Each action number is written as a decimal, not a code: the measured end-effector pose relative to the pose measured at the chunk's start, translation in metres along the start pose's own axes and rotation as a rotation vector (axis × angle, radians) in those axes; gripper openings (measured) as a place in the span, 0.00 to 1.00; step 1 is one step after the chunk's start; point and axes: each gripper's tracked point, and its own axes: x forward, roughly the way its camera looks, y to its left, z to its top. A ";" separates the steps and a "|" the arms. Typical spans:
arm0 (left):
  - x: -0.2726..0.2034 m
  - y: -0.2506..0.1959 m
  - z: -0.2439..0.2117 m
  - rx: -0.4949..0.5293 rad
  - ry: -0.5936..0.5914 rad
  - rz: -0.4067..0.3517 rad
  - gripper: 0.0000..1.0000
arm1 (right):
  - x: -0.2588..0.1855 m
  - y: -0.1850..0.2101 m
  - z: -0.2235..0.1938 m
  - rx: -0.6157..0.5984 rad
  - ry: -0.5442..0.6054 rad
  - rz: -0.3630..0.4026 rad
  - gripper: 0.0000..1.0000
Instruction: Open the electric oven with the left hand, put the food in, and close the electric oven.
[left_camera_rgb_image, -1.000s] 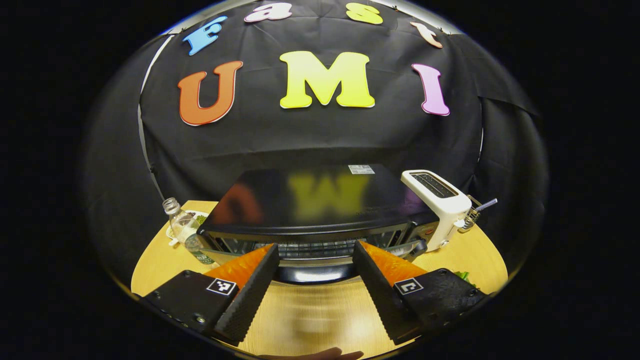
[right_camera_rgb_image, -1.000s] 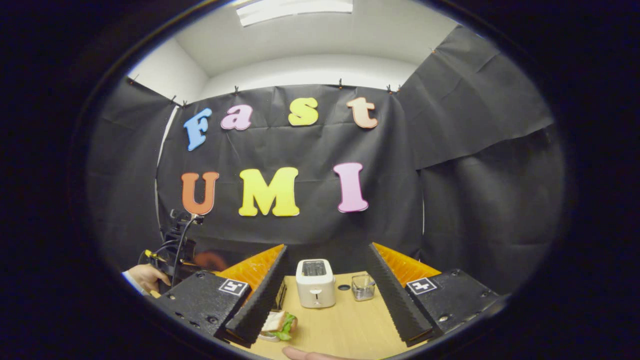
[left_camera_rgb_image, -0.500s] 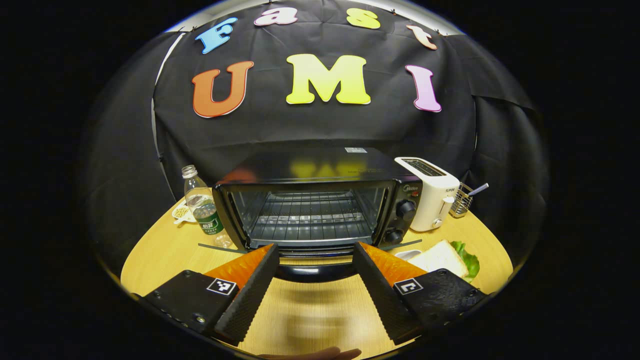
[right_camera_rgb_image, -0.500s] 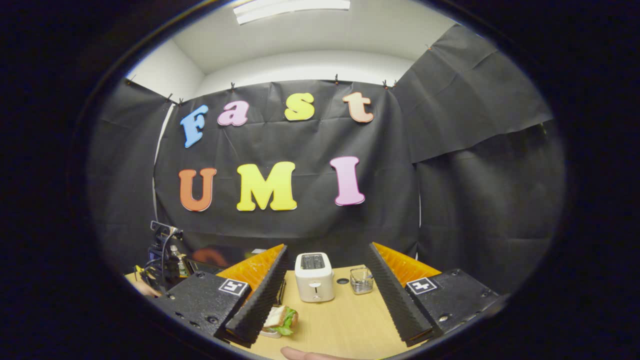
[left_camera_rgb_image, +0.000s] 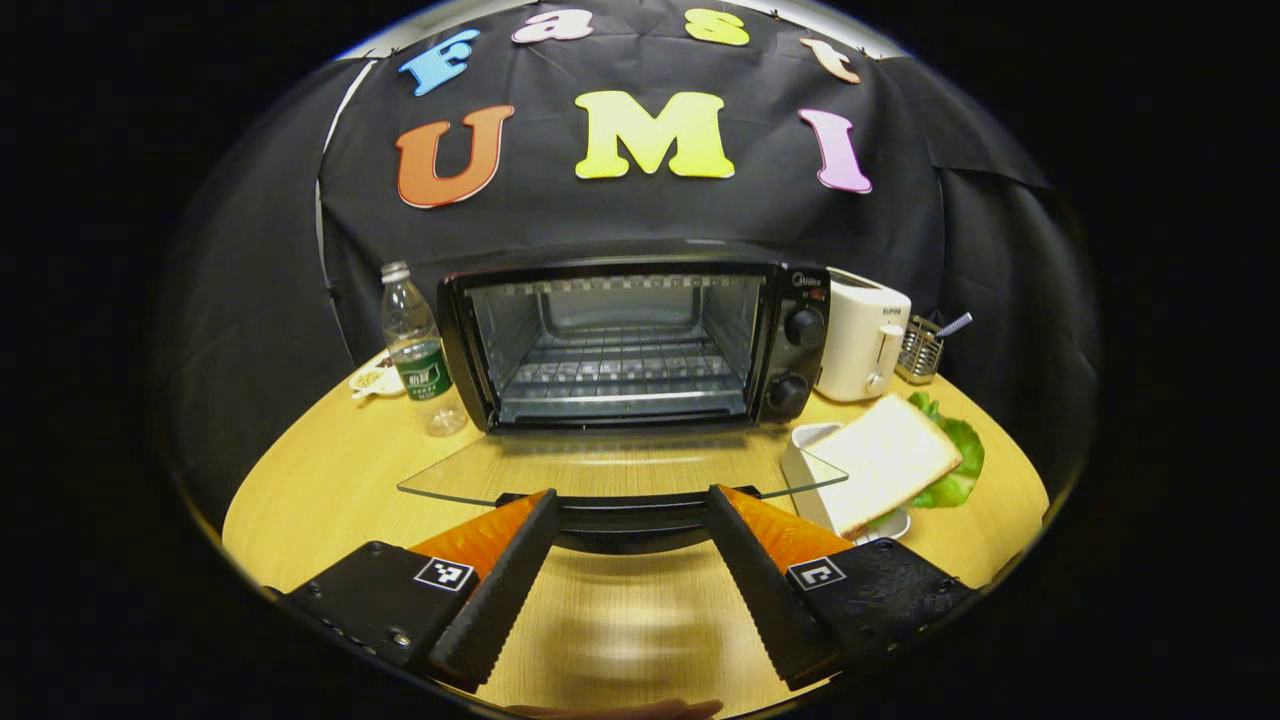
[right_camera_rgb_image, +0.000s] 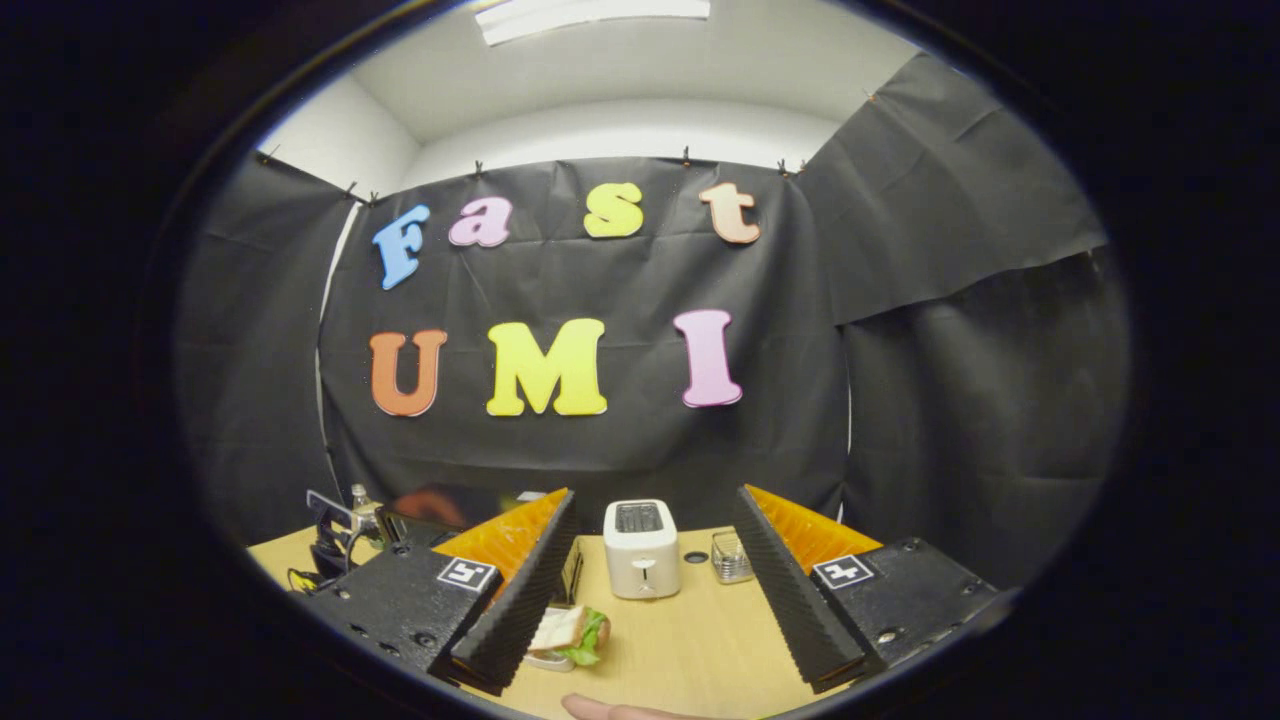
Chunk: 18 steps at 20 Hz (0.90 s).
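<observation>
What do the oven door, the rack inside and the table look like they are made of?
Oven door: clear glass, apparently; the table shows through it. Rack: shiny metal wire, probably steel, judging by its thin bright bars. Table: pale wood or wood-look laminate, smooth; which one is unclear.

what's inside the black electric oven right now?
Black electric oven, glass door down: bare wire rack, no food on it. Floor under the rack can't be made out.

oven (left_camera_rgb_image: 620, 340) mouth open, sandwich (left_camera_rgb_image: 885, 465) beside

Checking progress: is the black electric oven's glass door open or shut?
Open: the glass door lies flat before the black electric oven, wire rack exposed.
</observation>
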 end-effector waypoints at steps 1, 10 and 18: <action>0.002 -0.001 -0.006 0.002 0.006 -0.001 1.00 | 0.000 0.000 0.000 -0.001 0.001 0.000 1.00; 0.012 -0.002 -0.056 -0.044 0.090 -0.005 0.96 | -0.001 -0.001 -0.013 -0.015 0.040 0.001 1.00; -0.013 0.015 -0.021 -0.060 -0.013 -0.005 0.95 | 0.017 0.006 -0.035 0.003 0.128 0.031 1.00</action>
